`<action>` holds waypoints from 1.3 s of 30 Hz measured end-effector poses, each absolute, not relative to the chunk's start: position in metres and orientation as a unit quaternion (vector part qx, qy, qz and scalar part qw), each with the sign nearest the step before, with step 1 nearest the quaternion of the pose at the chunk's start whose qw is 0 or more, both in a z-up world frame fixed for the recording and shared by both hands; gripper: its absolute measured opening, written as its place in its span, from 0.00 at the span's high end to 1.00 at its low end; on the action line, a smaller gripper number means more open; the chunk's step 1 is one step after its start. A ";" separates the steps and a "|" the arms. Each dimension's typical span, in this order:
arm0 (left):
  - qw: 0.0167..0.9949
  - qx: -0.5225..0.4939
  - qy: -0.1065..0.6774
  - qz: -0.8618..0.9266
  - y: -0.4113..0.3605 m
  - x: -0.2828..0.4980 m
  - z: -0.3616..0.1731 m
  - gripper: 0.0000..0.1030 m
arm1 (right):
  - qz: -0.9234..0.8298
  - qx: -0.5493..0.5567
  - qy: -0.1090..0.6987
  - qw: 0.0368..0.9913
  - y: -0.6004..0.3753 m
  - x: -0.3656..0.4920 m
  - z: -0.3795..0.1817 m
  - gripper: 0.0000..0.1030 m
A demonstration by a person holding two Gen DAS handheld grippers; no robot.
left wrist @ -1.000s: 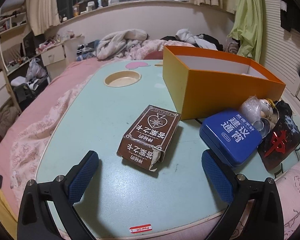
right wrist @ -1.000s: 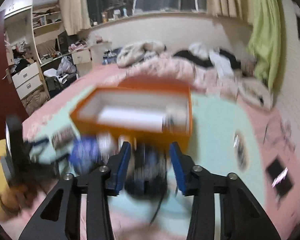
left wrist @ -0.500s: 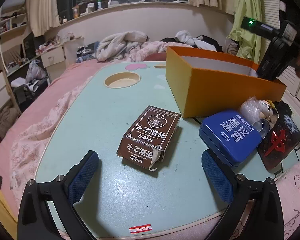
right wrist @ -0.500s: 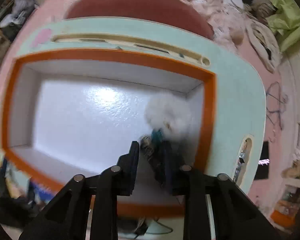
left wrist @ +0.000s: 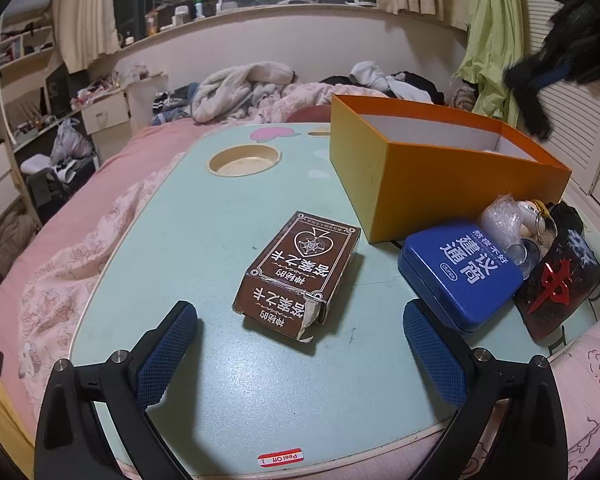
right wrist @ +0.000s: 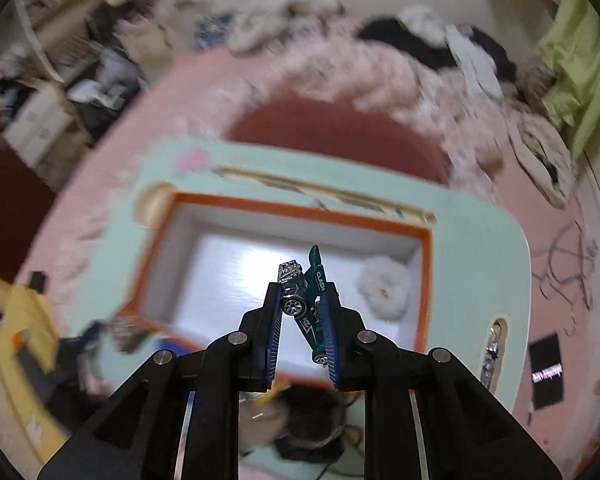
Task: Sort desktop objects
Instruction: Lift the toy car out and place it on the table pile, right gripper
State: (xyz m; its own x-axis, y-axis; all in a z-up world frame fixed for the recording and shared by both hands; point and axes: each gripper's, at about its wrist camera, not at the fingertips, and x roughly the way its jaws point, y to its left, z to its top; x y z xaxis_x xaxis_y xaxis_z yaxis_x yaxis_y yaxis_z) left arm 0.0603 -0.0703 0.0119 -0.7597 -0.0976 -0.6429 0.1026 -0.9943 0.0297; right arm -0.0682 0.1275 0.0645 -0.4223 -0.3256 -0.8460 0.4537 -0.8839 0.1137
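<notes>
A mint-green lap table (left wrist: 236, 208) sits on a pink bedspread in a cluttered bedroom, with heaped clothes along the far wall. The right wrist view is smeared by motion blur, so the room's edges and the items at the table's near left are hard to read. In the left wrist view, the right gripper shows only as a dark blurred shape at the upper right.

The right gripper (right wrist: 303, 300) is clamped on a green toy car (right wrist: 314, 304), which stands nose-up and tilted between the blue pads, above the open orange box (right wrist: 426, 280). A white fluffy ball (right wrist: 384, 290) lies in the box's far right corner.

The left gripper (left wrist: 300, 324) is spread wide and holds nothing, hovering over the table's near edge. Between its fingers and just beyond lies a brown card box (left wrist: 296, 272) with a torn near corner. To the right sits a blue tin (left wrist: 464, 274), close to the orange box's near corner, with a dark red-marked pouch (left wrist: 558, 284) and a crinkled plastic-wrapped item (left wrist: 502, 218) crowded beside it.
</notes>
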 end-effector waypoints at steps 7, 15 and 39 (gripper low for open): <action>0.053 0.342 0.004 -0.938 -0.070 0.060 0.012 0.00 | -0.807 0.502 0.102 0.293 0.083 -0.033 0.047 0.79; 0.053 0.342 0.004 -0.938 -0.070 0.060 0.012 0.00 | -0.852 0.418 0.058 0.308 0.096 -0.011 0.049 0.67; 0.053 0.343 0.005 -0.938 -0.073 0.059 0.014 0.00 | -0.894 0.407 0.076 0.172 0.153 0.040 -0.106 0.15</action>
